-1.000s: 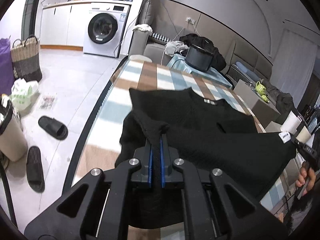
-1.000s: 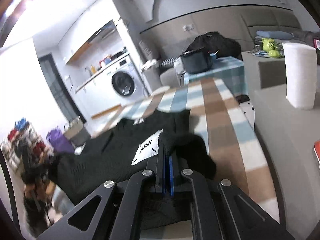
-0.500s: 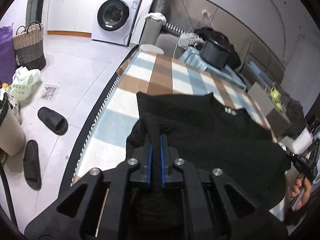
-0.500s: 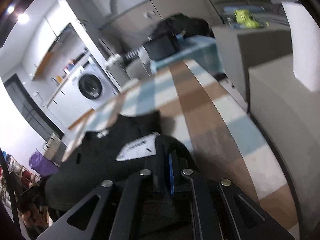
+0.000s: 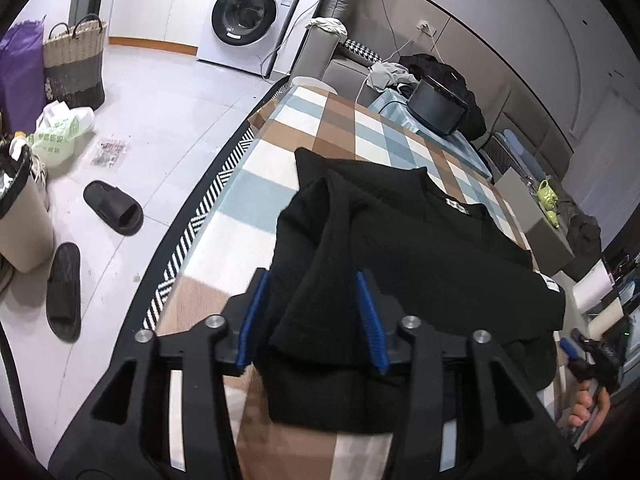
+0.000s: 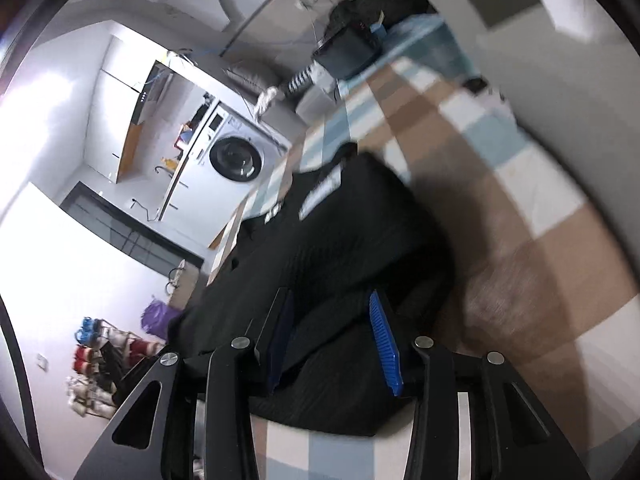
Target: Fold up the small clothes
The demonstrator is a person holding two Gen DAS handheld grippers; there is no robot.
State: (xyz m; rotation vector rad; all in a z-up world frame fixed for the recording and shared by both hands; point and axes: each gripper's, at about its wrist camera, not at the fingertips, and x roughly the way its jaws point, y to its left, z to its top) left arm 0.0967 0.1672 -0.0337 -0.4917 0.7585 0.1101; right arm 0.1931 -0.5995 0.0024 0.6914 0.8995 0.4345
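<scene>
1. Nearest the left camera, the left tool (image 5: 312,316) has its jaws opening. A raised ridge of the black knit garment (image 5: 420,248) stands between the blue pads, which no longer press on it.
2. Nearest the right camera, the right tool (image 6: 332,340) is likewise opening. Black cloth lies between its pads and slumps free of them. This view is blurred.
3. The garment lies on the bench (image 5: 280,184), which wears a check cloth of brown, blue and white. Its near part is doubled over onto the rest, so a first fold looks laid, and both tools seem to be letting go.
4. Handling, as I judge it: the knit is soft, limp and light, with a ribbed surface that should grip the pads well. It will sag and bunch if lifted by one point, so take it at two corners or along a folded edge, and pinch all layers together.
5. A white label (image 6: 320,196) shows on the cloth farther out.
6. Beyond the bench are a dark pot (image 5: 438,108), a sofa piled with clothes, and a washing machine (image 5: 248,20) by the far wall.
</scene>
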